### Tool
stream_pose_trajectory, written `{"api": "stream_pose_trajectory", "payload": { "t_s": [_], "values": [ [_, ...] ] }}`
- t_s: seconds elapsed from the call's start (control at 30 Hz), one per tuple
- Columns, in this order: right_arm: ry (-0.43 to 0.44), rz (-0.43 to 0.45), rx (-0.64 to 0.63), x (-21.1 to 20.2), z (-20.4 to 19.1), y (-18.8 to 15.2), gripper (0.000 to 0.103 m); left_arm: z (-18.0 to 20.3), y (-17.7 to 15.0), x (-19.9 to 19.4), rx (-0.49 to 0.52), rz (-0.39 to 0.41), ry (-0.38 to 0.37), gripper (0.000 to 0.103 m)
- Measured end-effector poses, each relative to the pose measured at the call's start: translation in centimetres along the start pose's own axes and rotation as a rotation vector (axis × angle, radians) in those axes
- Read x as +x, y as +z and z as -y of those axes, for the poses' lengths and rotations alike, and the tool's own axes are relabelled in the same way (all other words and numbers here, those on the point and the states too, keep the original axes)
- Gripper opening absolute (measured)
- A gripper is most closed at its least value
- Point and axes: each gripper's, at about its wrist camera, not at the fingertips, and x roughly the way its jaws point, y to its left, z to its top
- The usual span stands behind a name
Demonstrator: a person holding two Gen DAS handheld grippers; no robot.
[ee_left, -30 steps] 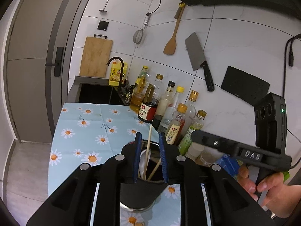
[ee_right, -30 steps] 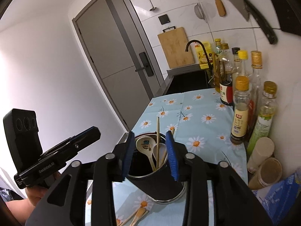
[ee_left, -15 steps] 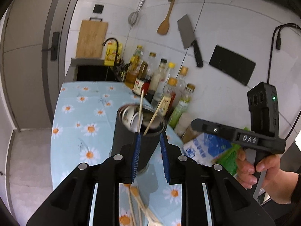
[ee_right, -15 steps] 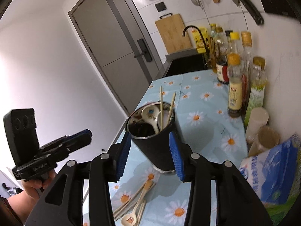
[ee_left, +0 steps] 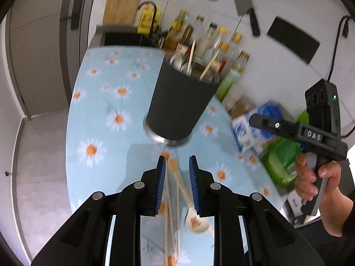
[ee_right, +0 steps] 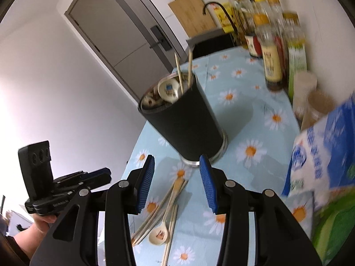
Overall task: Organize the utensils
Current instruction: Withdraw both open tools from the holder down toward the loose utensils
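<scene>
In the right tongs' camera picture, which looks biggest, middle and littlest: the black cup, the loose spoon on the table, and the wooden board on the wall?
1. Black cup, biggest.
2. Wooden board, though it is much farther away.
3. Loose spoon, littlest.

The surface [ee_right: 241, 102] is covered by a daisy-print cloth; a black utensil holder [ee_right: 188, 119], loose chopsticks [ee_right: 155, 215], a spoon [ee_right: 158, 235], bottles [ee_right: 271, 51] and bags [ee_right: 321, 155] are carried on it.

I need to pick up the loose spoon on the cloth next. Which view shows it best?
The right wrist view: the loose spoon lies whole, bowl toward the camera, among chopsticks. The left wrist view shows it blurred, partly behind a finger.
</scene>
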Motion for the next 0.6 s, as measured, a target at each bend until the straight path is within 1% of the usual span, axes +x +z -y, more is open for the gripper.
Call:
{"api": "stream_pose_trajectory", "payload": {
  "t_s": [0.07, 0.2, 0.23, 0.27, 0.37, 0.6],
  "values": [
    [0.003, -0.022, 0.015, 0.4, 0.4, -0.9, 0.043, -0.2, -0.8, 0.6, -0.005, -0.047, 0.000, 0.021],
    [0.022, -0.060, 0.055, 0.9, 1.3, -2.4, 0.043, 0.1, -2.7, 2.1, 0.018, -0.161, 0.012, 0.021],
    [0.024, -0.062, 0.061, 0.9, 1.4, -2.6, 0.043, 0.2, -3.1, 2.5, 0.025, -0.189, 0.017, 0.021],
    [0.027, -0.065, 0.068, 0.9, 1.6, -2.8, 0.043, 0.3, -3.7, 3.1, 0.033, -0.233, 0.024, 0.021],
    [0.036, -0.072, 0.088, 0.9, 2.0, -3.5, 0.043, 0.3, -4.9, 4.1, 0.036, -0.318, 0.031, 0.021],
    [0.056, -0.103, 0.126, 1.2, 2.6, -5.5, 0.043, 0.2, -7.0, 5.8, 0.065, -0.448, 0.086, 0.021]
  ]
}}
